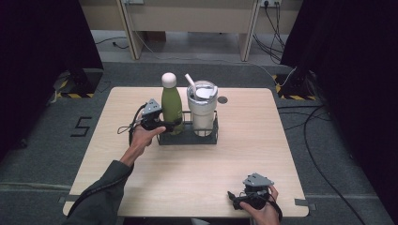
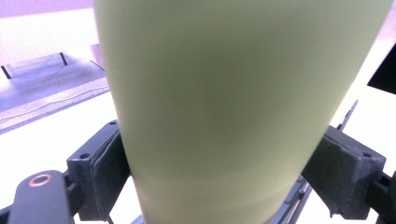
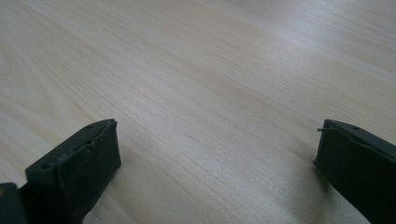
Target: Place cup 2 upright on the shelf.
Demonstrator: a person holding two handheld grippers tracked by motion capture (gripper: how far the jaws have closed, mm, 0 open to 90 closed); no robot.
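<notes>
Your left gripper [image 1: 166, 125] is in the middle left of the high view, just beside the left end of the black wire rack [image 1: 187, 138]. Its jaws stand on both sides of the green bottle [image 1: 172, 108], low on the body. In the left gripper view the green bottle [image 2: 224, 107] takes the whole middle of the frame, and the two black pads [image 2: 105, 175] press on its left and right sides, so the gripper is pinching the bottle. The bottle stands upright in the left part of the rack and has a pale round cap on top. Just to the right of it, in the same rack, stands the white tumbler [image 1: 202, 108] with a lid and a straw; the two are close, but whether they touch I cannot tell. The rack is on the light wooden table [image 1: 244, 154], a little above the centre of the frame.

Your right gripper [image 1: 244, 199] is at the lower right of the high view, near the front edge of the table. In the right gripper view your right gripper [image 3: 217, 163] has its jaws spread wide, with bare table between them.
</notes>
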